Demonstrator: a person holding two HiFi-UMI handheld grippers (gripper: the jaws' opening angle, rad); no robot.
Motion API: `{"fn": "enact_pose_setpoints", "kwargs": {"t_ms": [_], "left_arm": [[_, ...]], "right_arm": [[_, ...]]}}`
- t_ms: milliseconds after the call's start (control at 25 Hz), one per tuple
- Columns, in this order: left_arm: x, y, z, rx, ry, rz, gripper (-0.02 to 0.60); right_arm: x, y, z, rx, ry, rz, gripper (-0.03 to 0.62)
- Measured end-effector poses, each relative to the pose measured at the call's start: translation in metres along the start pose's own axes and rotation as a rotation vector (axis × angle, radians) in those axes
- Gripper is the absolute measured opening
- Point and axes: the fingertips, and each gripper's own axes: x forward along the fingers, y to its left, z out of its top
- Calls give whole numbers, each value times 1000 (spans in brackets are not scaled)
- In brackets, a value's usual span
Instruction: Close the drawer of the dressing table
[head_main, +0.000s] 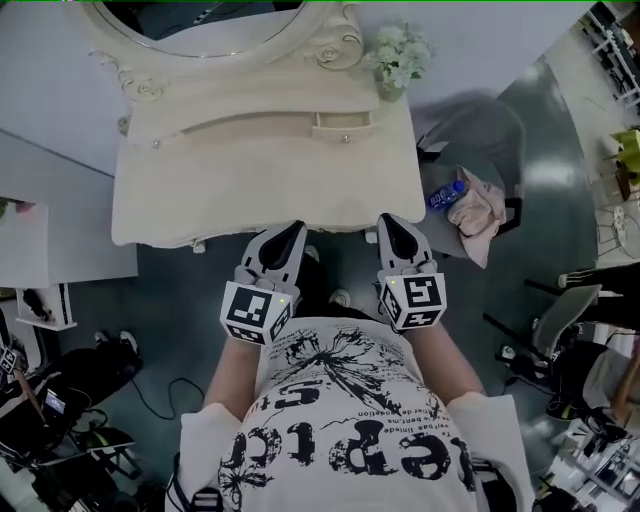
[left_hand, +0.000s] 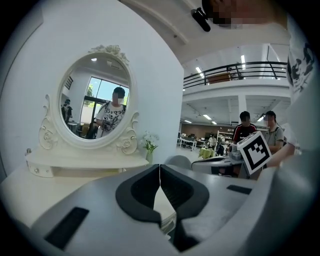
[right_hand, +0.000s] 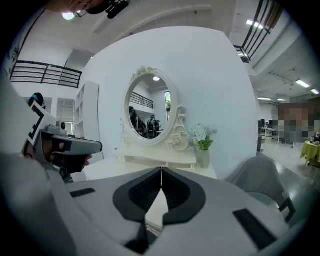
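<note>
Seen from the head view, the cream counter (head_main: 170, 195) fills the upper middle, with its oval mirror (head_main: 215, 30) cut off by the top edge. The left tool (head_main: 296, 229) and right tool (head_main: 387, 221) sit side by side at the counter's 6 o'clock edge, both pointing toward 12 o'clock. Their tips overlap that edge, but whether they touch it cannot be told. Each tool's own view shows its jaws clenched tip to tip with nothing between them: the left tool (left_hand: 159, 172) looks at the mirror, and the right tool (right_hand: 161, 175) looks at the mirror and the flower vase (right_hand: 204, 142). The small drawer (head_main: 343, 124) sits in the raised shelf below the mirror, at about 12 o'clock from the right tool and well apart from both. Its front seems to stand slightly proud of the shelf, though that is hard to judge from above. The vase (head_main: 398, 58) stands at the counter's 1 o'clock corner. At 3 o'clock a grey chair (head_main: 480, 135) holds a pink cloth (head_main: 478, 215) and a blue bottle (head_main: 445, 193). Any front under the counter top is hidden.
</note>
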Motion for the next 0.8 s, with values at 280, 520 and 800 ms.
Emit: {"fn": "enact_pose_setpoints", "kwargs": {"t_ms": [280, 520, 800], "left_arm": [[59, 56, 19, -1, -21, -20, 20], [104, 107, 24, -14, -22, -41, 20], [135, 146, 17, -31, 34, -75, 20]], "right_arm": [[71, -28, 17, 6, 9, -54, 17], [132, -47, 21, 10, 26, -70, 17], [188, -57, 0, 76, 125, -105, 18]]}}
